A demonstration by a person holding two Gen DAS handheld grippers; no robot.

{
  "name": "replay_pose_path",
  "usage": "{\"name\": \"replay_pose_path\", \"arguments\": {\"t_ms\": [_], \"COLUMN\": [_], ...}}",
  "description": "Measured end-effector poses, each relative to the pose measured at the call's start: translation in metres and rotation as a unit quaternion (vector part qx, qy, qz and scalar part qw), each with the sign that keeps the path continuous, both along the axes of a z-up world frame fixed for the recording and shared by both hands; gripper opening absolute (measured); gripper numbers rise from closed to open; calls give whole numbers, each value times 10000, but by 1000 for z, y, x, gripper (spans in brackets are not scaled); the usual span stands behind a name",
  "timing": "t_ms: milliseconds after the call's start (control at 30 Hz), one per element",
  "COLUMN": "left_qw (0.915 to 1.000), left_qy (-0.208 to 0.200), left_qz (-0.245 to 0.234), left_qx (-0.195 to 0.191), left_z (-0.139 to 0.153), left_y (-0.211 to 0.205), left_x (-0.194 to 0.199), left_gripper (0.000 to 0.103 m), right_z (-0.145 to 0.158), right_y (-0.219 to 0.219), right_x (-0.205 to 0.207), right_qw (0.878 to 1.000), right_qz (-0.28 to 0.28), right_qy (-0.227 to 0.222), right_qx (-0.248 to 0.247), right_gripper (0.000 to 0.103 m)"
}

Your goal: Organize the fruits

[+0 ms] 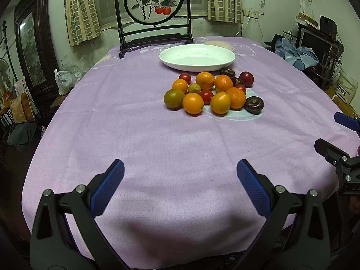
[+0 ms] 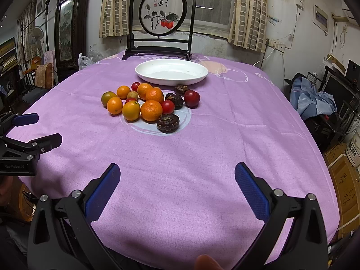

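Note:
A pile of fruit lies mid-table: several oranges (image 1: 193,103) (image 2: 151,110), small red tomatoes (image 1: 206,96) (image 2: 167,106), a greenish citrus (image 1: 174,98) (image 2: 108,97), and dark brown water chestnuts (image 1: 254,105) (image 2: 168,123). An empty white oval dish (image 1: 197,57) (image 2: 171,71) stands just behind the pile. My left gripper (image 1: 180,186) is open and empty over the near cloth, well short of the fruit; it also shows at the left of the right wrist view (image 2: 38,128). My right gripper (image 2: 177,185) is open and empty likewise, seen at the right edge of the left wrist view (image 1: 333,132).
The table wears a purple cloth (image 1: 157,139) (image 2: 202,148). A dark-framed persimmon painting screen (image 1: 154,11) (image 2: 162,20) stands at the table's far edge behind the dish. Furniture and clutter surround the table on both sides.

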State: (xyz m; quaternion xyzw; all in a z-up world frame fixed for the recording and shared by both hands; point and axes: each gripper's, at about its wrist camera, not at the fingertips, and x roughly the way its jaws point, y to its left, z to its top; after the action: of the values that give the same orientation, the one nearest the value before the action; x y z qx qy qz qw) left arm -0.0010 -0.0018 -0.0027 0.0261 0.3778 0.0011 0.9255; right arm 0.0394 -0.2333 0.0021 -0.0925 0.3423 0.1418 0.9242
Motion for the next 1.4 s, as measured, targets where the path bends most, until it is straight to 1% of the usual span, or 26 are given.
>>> {"name": "replay_pose_path", "arguments": {"t_ms": [167,233,1400], "left_qw": [10000,10000,10000], "left_qy": [8,3,22], "left_qz": [16,11,25], "left_qx": [-8,14,22], "left_z": [3,-2,-3], "left_y": [2,-1,0], "left_x": [-1,0,0], "left_gripper": [101,101,101], "right_z": [1,1,-1], "right_y": [1,0,0], "right_x": [0,0,0], "right_qw": [10000,10000,9999], "right_qz": [10,8,7], "right_qy": [68,69,102], "right_qx": [17,15,4], "right_gripper": [102,102,102]}}
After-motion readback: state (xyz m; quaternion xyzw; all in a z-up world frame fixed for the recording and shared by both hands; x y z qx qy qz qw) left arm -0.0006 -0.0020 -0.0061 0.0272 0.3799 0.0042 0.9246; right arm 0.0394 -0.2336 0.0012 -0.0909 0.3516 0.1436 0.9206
